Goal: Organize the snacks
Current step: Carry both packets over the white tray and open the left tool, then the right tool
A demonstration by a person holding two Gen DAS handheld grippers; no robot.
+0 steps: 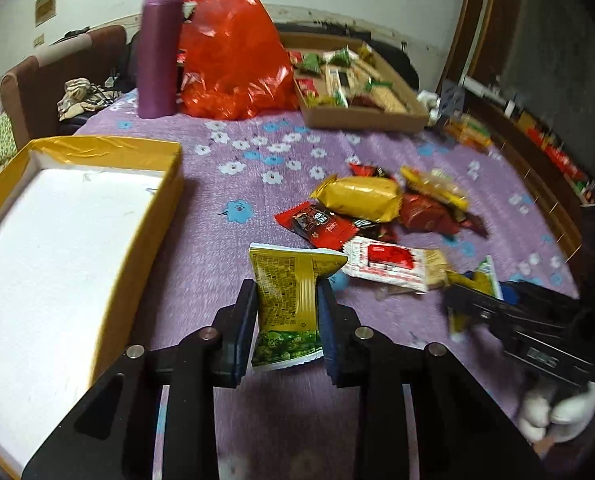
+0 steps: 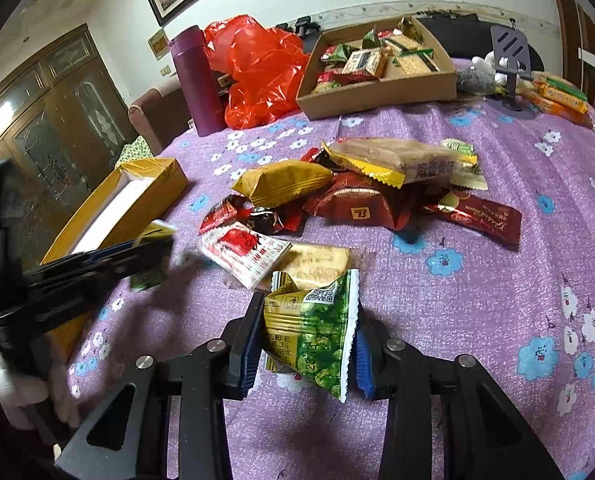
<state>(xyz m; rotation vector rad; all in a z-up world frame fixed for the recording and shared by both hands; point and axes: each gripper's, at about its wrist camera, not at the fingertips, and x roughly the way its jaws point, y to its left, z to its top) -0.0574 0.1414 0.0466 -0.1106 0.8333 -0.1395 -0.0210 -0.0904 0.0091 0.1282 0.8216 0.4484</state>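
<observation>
Snack packets held over the purple flowered counter (image 1: pixel 225 240), one in each pair of tongs.
Left to right: yellow box (image 1: pixel 153 200); left tongs (image 1: pixel 287 322) clamped on a green-and-gold packet (image 1: pixel 285 300); loose snack pile (image 1: pixel 361 208); right tongs (image 2: pixel 307 346) clamped on a second green packet (image 2: pixel 317 328).

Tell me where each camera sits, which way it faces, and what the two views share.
Left wrist: on the left gripper, angled down across the table toward the yellow box; its fingers pinch a green-and-gold packet; a gloved hand shows.
Right wrist: on the right gripper, angled down at the snack pile; its fingers hold a second green packet.
Shared: the pile, purple bottle, red bag, cardboard tray.
</observation>
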